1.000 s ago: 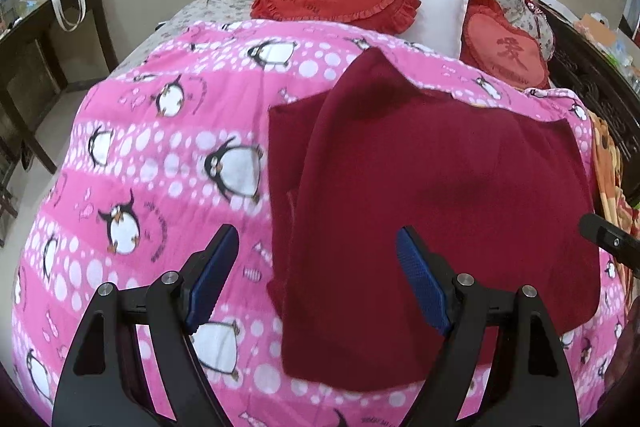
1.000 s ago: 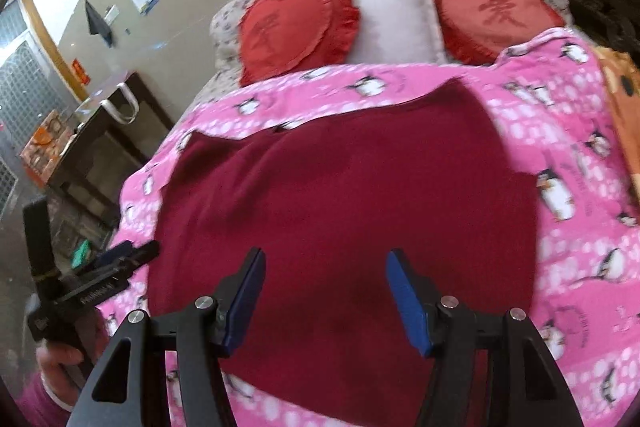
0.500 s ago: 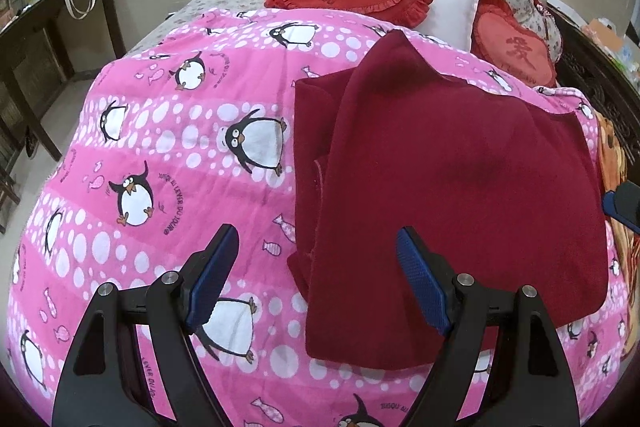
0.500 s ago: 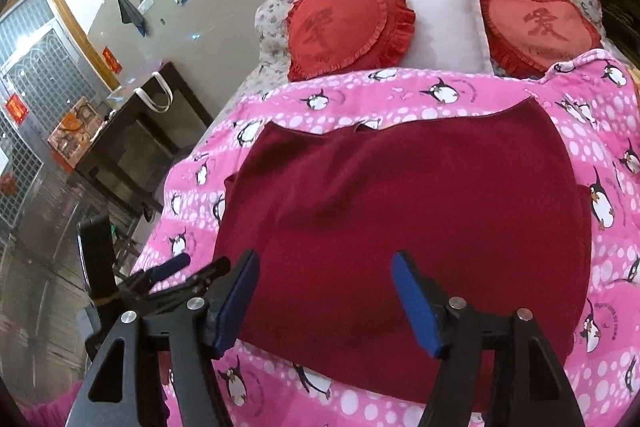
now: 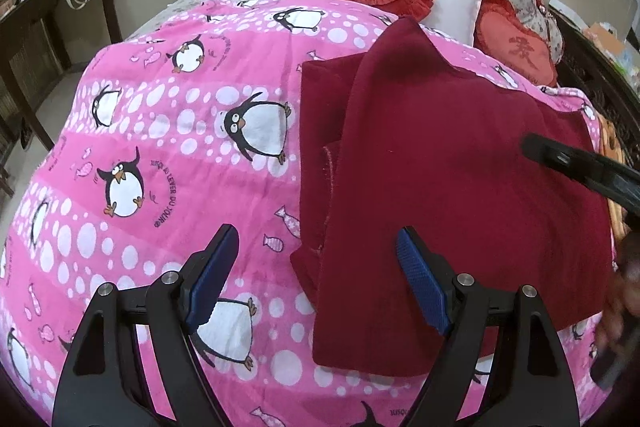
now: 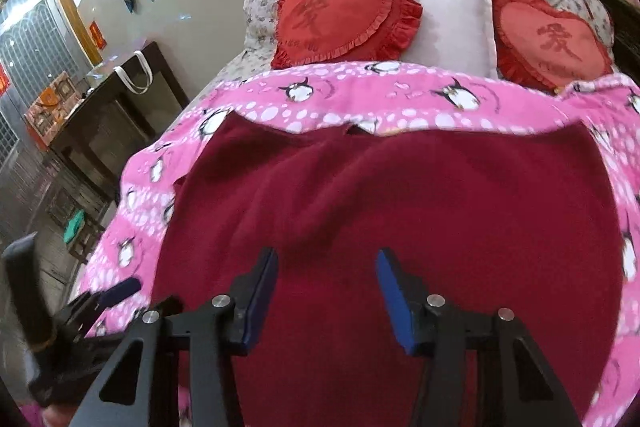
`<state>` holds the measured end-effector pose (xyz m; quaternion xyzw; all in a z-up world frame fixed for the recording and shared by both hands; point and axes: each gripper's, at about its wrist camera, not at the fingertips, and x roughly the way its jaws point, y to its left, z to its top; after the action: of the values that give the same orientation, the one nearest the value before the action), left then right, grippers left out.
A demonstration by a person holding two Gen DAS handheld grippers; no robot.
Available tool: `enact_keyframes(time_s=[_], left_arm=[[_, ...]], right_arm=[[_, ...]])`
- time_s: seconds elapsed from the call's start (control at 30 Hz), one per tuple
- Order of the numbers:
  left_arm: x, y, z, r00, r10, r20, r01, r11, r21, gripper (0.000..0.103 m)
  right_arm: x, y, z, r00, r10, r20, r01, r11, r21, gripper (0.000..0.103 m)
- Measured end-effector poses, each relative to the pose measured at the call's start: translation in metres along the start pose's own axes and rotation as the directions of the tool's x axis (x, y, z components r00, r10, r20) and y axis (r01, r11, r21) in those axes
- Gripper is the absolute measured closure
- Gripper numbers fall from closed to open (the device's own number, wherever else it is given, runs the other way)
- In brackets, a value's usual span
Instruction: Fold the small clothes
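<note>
Holding my left hand-held gripper (image 5: 316, 283) wide open and empty above the near left corner of the dark red knitted garment (image 5: 440, 163), I want that folded edge within reach. The garment lies spread flat on the pink penguin-print quilt (image 5: 168, 131) covering the bed, so it can be folded in place. My right hand-held gripper (image 6: 326, 293) hangs over its middle, jaws closing with nothing pinched yet.

We see a matt, fuzzy maroon knit garment (image 5: 460, 163) on a soft printed pink cotton quilt (image 5: 160, 131). The left tool (image 5: 316, 279) is matt black plastic with ribbed blue rubber pads (image 5: 420, 287) and shiny metal rivets.
</note>
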<state>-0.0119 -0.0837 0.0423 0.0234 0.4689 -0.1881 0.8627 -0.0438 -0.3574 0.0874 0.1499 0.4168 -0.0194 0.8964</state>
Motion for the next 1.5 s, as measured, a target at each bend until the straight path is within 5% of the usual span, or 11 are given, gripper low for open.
enact_keyframes(time_s=[0.3, 0.47, 0.6, 0.73, 1.03, 1.2, 1.37, 1.43, 1.5], left_arm=[[0.010, 0.004, 0.002, 0.999, -0.035, -0.011, 0.035, 0.999, -0.033, 0.022], [0.012, 0.007, 0.003, 0.999, -0.049, -0.015, 0.048, 0.997, -0.058, 0.022], [0.008, 0.011, -0.001, 0.999, -0.054, -0.005, 0.053, 0.997, -0.062, 0.022], [0.009, 0.017, -0.003, 0.997, -0.076, -0.011, 0.075, 0.993, -0.087, 0.022], [0.016, 0.027, -0.006, 0.993, -0.121, -0.015, 0.118, 0.984, -0.132, 0.022], [0.016, 0.027, -0.006, 0.991, -0.130, -0.016, 0.127, 0.982, -0.139, 0.022], [0.013, 0.032, -0.014, 0.986, -0.164, -0.001, 0.162, 0.972, -0.168, 0.022], [0.011, 0.036, -0.018, 0.983, -0.182, 0.003, 0.180, 0.967, -0.180, 0.022], [0.009, 0.038, -0.021, 0.981, -0.193, 0.011, 0.192, 0.964, -0.186, 0.022]], right_arm=[[0.070, 0.013, 0.038, 0.992, -0.120, -0.034, 0.117, 0.990, -0.078, 0.047], [0.074, 0.020, 0.051, 0.986, -0.160, -0.055, 0.153, 0.981, -0.117, 0.042], [0.046, 0.037, 0.053, 0.997, -0.078, 0.005, 0.078, 0.989, -0.123, 0.042], [0.053, 0.070, 0.055, 0.999, -0.008, -0.042, 0.000, 0.980, -0.197, 0.053], [0.117, 0.094, 0.062, 0.989, -0.010, -0.150, -0.019, 0.981, -0.192, 0.055], [0.115, 0.095, 0.069, 0.985, -0.014, -0.171, -0.016, 0.985, -0.172, 0.055], [0.103, 0.099, 0.070, 0.977, 0.022, -0.211, -0.044, 0.994, -0.103, 0.051], [0.105, 0.110, 0.069, 0.970, 0.050, -0.237, -0.080, 0.990, -0.118, 0.034], [0.109, 0.124, 0.066, 0.967, 0.049, -0.250, -0.090, 0.984, -0.153, 0.029]])
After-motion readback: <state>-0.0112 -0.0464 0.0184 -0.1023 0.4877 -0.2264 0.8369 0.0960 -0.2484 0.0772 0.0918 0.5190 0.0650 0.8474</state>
